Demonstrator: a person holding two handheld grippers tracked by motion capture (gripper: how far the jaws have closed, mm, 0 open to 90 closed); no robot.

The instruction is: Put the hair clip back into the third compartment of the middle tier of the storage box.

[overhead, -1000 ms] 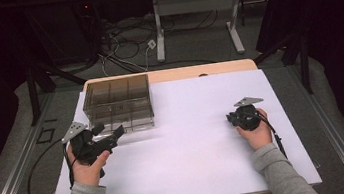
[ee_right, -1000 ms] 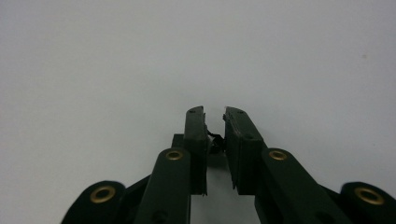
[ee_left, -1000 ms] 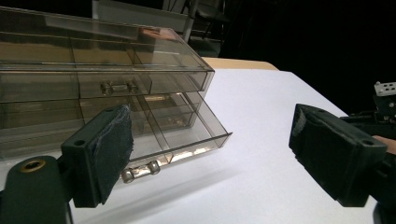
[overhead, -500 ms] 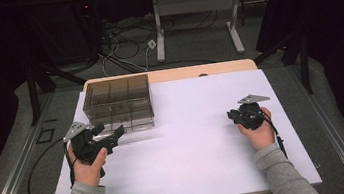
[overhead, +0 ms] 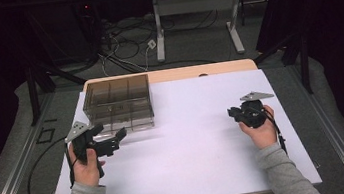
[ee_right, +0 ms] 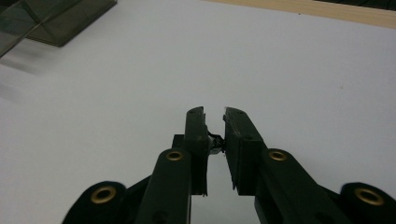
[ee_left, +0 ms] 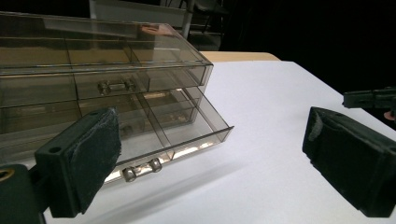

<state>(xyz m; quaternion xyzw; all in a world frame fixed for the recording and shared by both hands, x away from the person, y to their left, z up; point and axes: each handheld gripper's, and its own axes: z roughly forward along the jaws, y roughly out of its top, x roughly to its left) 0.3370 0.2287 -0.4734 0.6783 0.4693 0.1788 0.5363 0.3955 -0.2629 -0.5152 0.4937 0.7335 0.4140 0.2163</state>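
The person is sitting at a table covered with a white sheet (overhead: 191,140); on its far left part a clear smoky drawer box (overhead: 118,104) is standing. In the left gripper view the lower drawer (ee_left: 187,135) is hanging pulled out and tilting a little down toward the sheet, with its small metal handle (ee_left: 141,169) at the front; the upper drawer, with its own handle (ee_left: 114,86), is looking closed. The compartments that can be seen in the open drawer are looking empty, as far as the dim plastic allows to tell.

The left gripper (overhead: 110,141) is hovering just beside the front of the open drawer; its jaws have just been opening and are now standing wide, with nothing between them; one pad (ee_left: 86,158) is near the handle but apart from it. The right gripper (overhead: 235,114) is well apart, over the bare right side of the sheet; its jaws are nearly together, and something tiny and dark (ee_right: 215,141) is seeming pinched between them, too small to name.

By judgement, the opening of the drawer is done and the handle is released; what is probably left is bringing the right gripper to the drawer, putting the small thing inside, and pushing the drawer shut.
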